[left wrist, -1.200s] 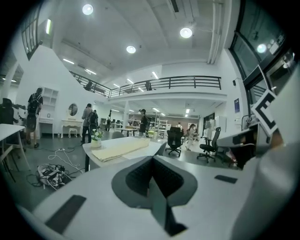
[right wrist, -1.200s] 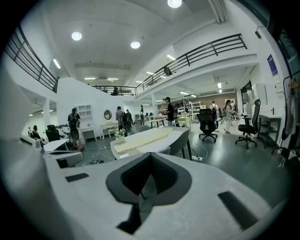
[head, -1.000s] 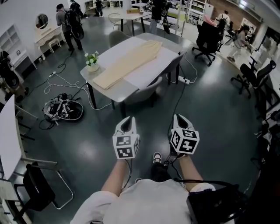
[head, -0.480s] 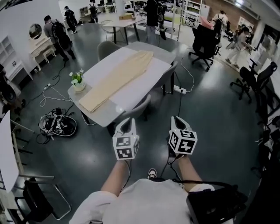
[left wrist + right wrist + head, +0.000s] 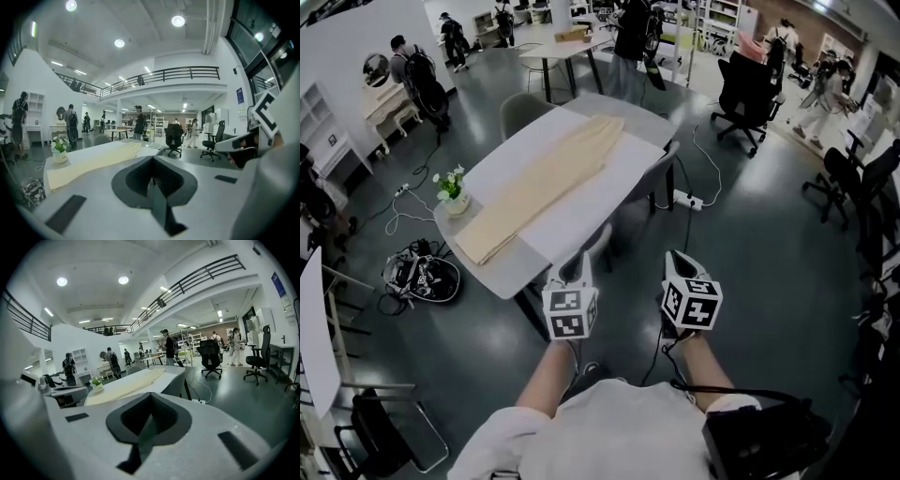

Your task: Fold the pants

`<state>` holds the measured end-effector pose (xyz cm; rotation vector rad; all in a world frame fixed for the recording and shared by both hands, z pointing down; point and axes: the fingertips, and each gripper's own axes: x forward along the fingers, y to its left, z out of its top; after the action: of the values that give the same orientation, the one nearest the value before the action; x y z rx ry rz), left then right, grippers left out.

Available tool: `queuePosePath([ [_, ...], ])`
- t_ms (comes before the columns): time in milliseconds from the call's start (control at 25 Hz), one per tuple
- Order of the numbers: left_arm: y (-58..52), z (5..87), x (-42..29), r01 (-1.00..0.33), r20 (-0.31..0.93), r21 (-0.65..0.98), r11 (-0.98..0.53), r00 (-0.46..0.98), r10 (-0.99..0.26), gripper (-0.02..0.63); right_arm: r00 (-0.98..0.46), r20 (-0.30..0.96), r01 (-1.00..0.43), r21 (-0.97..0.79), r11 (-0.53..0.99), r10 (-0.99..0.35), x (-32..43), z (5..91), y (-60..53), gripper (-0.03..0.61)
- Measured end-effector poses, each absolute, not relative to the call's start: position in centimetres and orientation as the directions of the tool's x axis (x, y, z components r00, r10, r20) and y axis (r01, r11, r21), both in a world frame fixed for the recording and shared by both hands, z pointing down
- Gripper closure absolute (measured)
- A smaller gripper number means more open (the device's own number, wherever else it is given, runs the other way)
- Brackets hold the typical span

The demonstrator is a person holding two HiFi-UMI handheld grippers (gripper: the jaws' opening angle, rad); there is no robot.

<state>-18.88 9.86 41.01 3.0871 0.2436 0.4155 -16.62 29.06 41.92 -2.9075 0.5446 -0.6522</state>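
I held the left gripper (image 5: 574, 272) and the right gripper (image 5: 682, 267) with fingers together, empty. The pants (image 5: 539, 183) lay stretched on the desk (image 5: 502, 272), far from both.

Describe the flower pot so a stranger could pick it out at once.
Find the long grey table in the middle of the hall, with beige pants laid along it. At its left edge, near the pants' end, stands the flower pot: small, white, the only upright thing on that table.
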Motion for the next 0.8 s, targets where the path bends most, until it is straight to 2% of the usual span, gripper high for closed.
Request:
queuePosePath([
  [400,10.8,43.1,-8.5,0.155,0.277,0.041,-0.987,0.947,0.161,0.606,0.823,0.423,-0.317,-0.21,-0.925,-0.379,-6.7,44.5,29.7,0.586],
  [800,9.2,41.1,9.9,0.109,0.22,0.104,-0.989,0.967,0.13,0.606,0.823,0.416,-0.36,-0.147,-0.921,-0.388,11.3,42.3,29.2,0.586],
])
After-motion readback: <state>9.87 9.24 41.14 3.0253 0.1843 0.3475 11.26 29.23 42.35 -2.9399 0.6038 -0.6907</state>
